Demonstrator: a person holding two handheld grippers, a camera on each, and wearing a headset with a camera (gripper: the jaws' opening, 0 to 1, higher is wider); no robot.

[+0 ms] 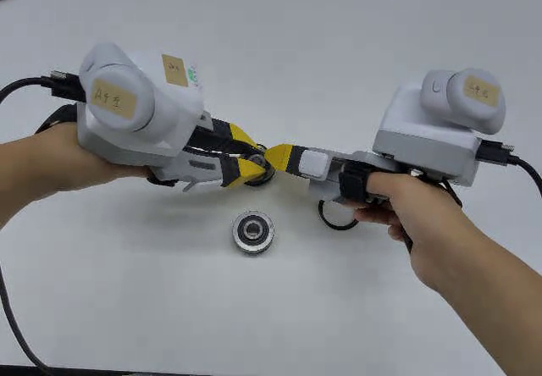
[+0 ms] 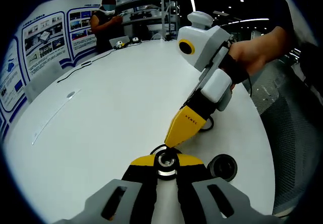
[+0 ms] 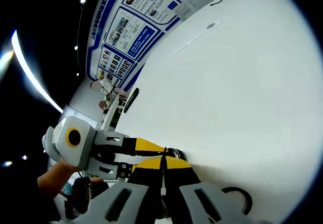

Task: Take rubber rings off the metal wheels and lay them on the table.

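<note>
Metal wheel (image 1: pixel 259 169) is clamped between the yellow-tipped jaws of the left gripper (image 1: pixel 249 157), held just above the white table (image 1: pixel 356 46) near the middle of the scene. From the right, it is met at its rubber rim by the right gripper (image 1: pixel 278 153), whose jaws are pressed together, though whether rubber is pinched between them cannot be told. A second wheel (image 1: pixel 253 231) is seen lying flat on the table just nearer, and a loose black ring (image 1: pixel 325 220) lies to its right, under the right hand.
</note>
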